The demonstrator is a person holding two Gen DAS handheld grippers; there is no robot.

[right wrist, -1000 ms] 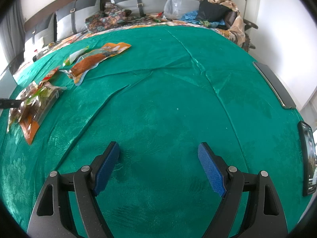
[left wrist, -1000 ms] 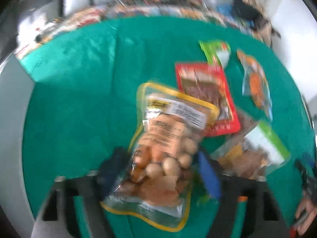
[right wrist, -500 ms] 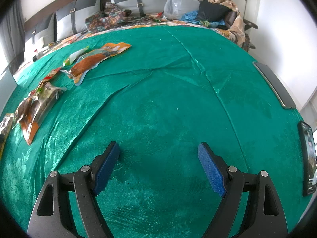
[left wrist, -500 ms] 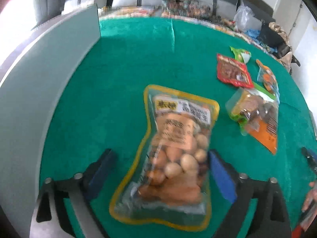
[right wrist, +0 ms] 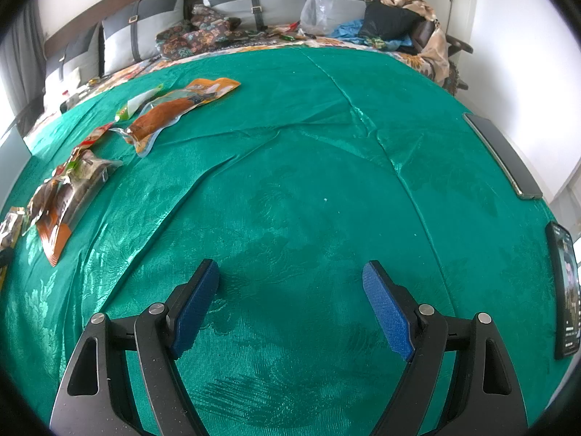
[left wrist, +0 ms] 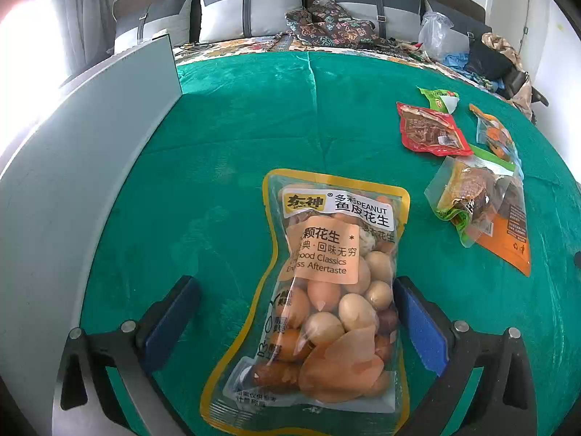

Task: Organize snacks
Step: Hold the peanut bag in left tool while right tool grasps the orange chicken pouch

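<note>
Peanuts (left wrist: 326, 290), a clear bag edged in yellow, lie flat on the green worktop (left wrist: 236, 127) between the blue pads of the left tool (left wrist: 296, 312), whose jaws have just been opening and now stand released, the left pad well clear of the bag and the right pad close beside its edge without pressing it. So this bag looks set down, near a grey panel (left wrist: 72, 181) that rises to the left of the tool. Ahead and to the right of the left tool the other snacks are spread loosely: a red pack (left wrist: 430, 130), a small green pack (left wrist: 437, 98) beyond it, an orange-and-clear pack (left wrist: 495, 134) further right, and a heap of two or three packs (left wrist: 479, 203) overlapping each other nearer in. I judge the sorting only begun, with one bag placed apart and the rest not yet gathered; what the final order should be I cannot tell. The left tool points steeply down at the worktop with the bag running straight out along its line. The right tool (right wrist: 290, 305) is also released, its jaws wide with nothing but bare cloth between them, tilted down over an empty stretch, well apart from the snacks, which lie far off to its left. A phone (right wrist: 564, 290) rests at the worktop's edge to its right, and a dark bar (right wrist: 501, 156) lies further ahead on that side.
</note>
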